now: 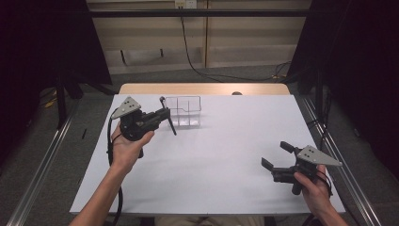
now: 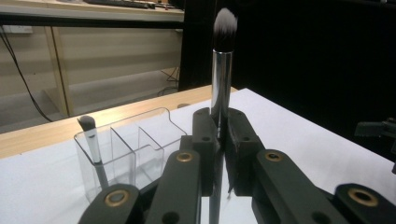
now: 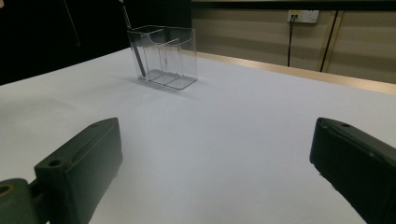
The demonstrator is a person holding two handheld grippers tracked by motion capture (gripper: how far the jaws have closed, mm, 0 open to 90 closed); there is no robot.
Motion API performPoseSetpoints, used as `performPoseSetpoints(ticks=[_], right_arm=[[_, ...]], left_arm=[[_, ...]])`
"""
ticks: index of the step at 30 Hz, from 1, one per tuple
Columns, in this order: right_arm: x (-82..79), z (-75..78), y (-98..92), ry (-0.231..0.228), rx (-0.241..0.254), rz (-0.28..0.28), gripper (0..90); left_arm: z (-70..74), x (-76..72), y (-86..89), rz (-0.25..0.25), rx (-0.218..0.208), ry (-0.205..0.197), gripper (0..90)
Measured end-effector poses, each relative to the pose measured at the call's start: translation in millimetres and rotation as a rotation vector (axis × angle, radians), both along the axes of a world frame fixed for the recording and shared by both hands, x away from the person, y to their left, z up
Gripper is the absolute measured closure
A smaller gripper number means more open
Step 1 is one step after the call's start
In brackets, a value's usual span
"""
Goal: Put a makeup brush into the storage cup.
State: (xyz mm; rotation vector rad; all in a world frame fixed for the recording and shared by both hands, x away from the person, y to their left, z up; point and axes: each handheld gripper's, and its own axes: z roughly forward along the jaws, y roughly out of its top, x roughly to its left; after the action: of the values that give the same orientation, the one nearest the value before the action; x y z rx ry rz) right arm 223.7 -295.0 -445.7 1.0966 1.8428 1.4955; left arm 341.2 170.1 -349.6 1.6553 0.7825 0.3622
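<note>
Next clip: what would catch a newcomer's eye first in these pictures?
First, the makeup brush standing upright, clamped in the left tongs, its bristle tip uppermost. Just behind it on the white table sits a clear organizer with compartments, a smaller brush leaning in an end one. Near the table's right edge, the right tongs hang wide open with nothing between the jaws.

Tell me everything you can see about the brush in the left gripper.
The brush has a shiny silver metal handle and a dark tuft of bristles with pale tips. It stands upright, bristles up, clamped between the shut jaws of the left gripper, held above the white table just beside the clear organizer.
</note>
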Motion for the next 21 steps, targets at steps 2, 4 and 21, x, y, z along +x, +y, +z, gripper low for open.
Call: performPoseSetpoints(ticks=[2, 4, 21], right_arm=[[0.8, -1.3, -1.7, 0.008, 0.004, -0.023, 2.9], [1.2, -1.9, -2.4, 0.021, 0.018, -0.035, 3.5], [-0.5, -3.5, -0.2, 0.007, -0.001, 0.001, 4.3]], left_arm=[[0.3, 3.4, 1.1, 0.006, 0.001, 0.004, 83.9], [0.4, 7.0, 2.3, 0.012, 0.008, 0.008, 83.9], [10.6, 40.3, 0.5, 0.069, 0.017, 0.014, 83.9]])
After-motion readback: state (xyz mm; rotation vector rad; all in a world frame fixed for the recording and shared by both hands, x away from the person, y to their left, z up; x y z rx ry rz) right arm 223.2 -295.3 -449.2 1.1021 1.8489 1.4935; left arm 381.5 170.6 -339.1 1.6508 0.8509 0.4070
